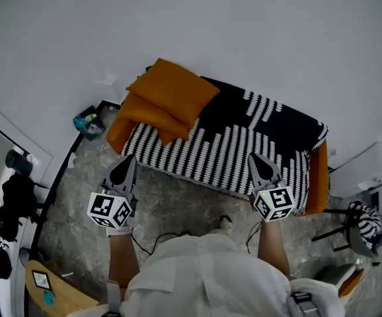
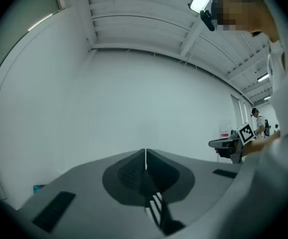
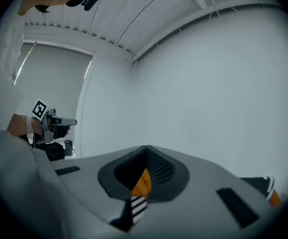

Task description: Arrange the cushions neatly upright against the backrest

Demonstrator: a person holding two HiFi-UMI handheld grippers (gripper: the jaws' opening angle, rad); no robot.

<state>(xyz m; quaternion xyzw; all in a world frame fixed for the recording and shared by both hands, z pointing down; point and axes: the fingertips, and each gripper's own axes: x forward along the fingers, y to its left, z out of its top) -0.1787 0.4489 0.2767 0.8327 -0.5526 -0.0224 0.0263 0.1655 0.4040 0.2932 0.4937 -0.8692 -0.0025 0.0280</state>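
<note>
Two orange cushions lie piled at the left end of a sofa (image 1: 270, 121) draped in a black-and-white striped cover; the upper cushion (image 1: 174, 91) rests on the lower one (image 1: 141, 114), both flat and askew. My left gripper (image 1: 129, 158) is level in front of the sofa's left part, shut and holding nothing; its jaws meet in the left gripper view (image 2: 145, 151). My right gripper (image 1: 254, 156) is level before the sofa's right part, also shut and holding nothing (image 3: 146, 147). Neither touches a cushion.
The sofa's orange armrest (image 1: 318, 177) shows at the right. A teal object (image 1: 88, 122) lies on the floor left of the sofa beside a black frame. Dark camera gear (image 1: 9, 200) stands far left, a striped stool (image 1: 368, 222) and a white cabinet (image 1: 376, 167) to the right. A cable (image 1: 154, 242) runs over the floor.
</note>
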